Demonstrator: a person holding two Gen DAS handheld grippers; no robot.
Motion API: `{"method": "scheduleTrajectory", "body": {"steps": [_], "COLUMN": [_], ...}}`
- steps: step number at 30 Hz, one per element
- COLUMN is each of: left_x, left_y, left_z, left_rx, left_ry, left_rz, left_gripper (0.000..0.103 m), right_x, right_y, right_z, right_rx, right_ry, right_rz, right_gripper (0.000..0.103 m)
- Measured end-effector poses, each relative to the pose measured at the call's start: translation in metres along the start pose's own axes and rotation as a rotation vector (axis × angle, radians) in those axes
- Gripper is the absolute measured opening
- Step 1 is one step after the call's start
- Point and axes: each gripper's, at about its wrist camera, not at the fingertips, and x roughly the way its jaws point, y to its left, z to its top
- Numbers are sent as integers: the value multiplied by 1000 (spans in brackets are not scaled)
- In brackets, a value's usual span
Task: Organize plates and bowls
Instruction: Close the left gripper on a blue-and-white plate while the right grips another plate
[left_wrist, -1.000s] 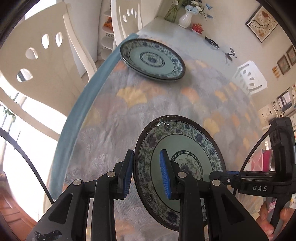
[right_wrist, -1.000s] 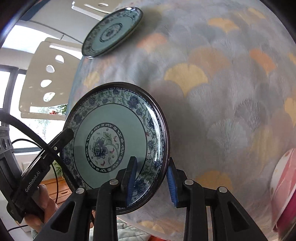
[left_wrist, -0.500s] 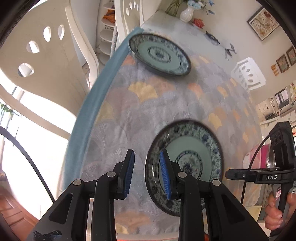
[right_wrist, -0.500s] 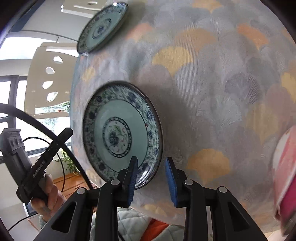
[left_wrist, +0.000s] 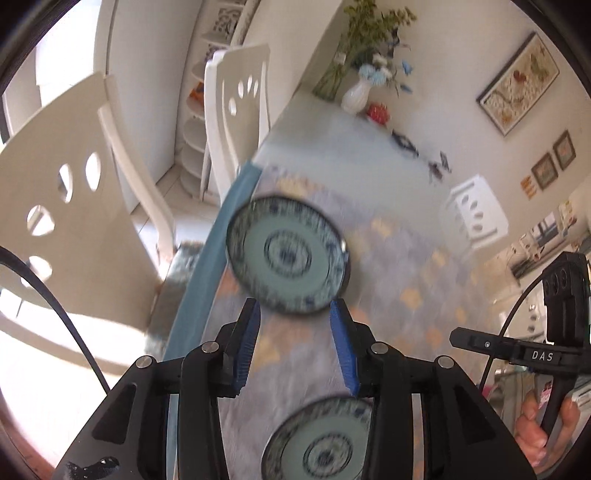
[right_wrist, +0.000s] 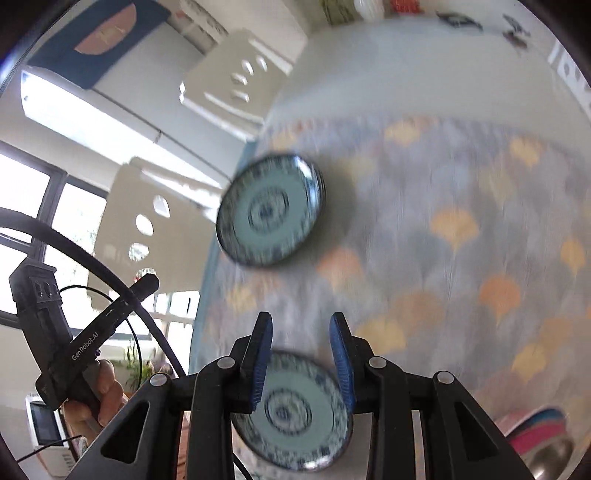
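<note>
Where the two pairs of blue-padded fingers fill the lower edge of each view, both are seen spread apart with nothing held between them. Below the left gripper (left_wrist: 294, 345), at about 6 o'clock in the left wrist view, the near plate (left_wrist: 317, 443) is seen flat on the tablecloth (left_wrist: 388, 288), partly hidden by the right finger. Under the right gripper (right_wrist: 301, 356), the same plate (right_wrist: 295, 413) is shown at 6 o'clock, framed between the pads but not touched by them. At 3 o'clock in the left wrist view the other tool's black handle is seen, gripped by a hand (left_wrist: 543, 428); at 8 o'clock in the right wrist view the matching handle is held by the other hand (right_wrist: 99, 395). Pink and blue bowls (right_wrist: 535, 432) are glimpsed at 4 o'clock, blurred. Farther off, the far plate (left_wrist: 286, 260) is set at 12 o'clock of the left fingers, close to the cloth's blue border, and it appears in the right wrist view (right_wrist: 269, 210) at 11 o'clock. White chairs (left_wrist: 74, 206) are placed beyond the table edge at 9 o'clock, and a vase (left_wrist: 355, 96) with flowers stands at the far end at 1 o'clock.
</note>
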Motion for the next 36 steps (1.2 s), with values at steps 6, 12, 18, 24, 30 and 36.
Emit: {"method": "scheduleTrajectory", "body": {"steps": [6,12,18,24,30,36], "left_x": [3,31,58,91,118,140], "left_y": [-5,1,18,35,55,60], "left_z": [19,32,38,42,50,56], "left_rx": [20,13,-41,-45,-76,-83], "left_ry": [-28,18,81,133,122,151], "left_rz": [16,56,57,70,99,89], "left_gripper": [37,37,37,53,52,38], "right_x": [-5,15,38,71,125,154], "right_y": [11,8,2,-1,-4,4], "right_z": [27,44,62,77,92,99], "right_rx": [-43,-27,21,28,43,2], "right_ry": [-64,-72,-77,-68,-9,9], "right_rz": [-70,-104,-103,-141,-171,-204], "right_gripper": [31,47,48,49,49,49]}}
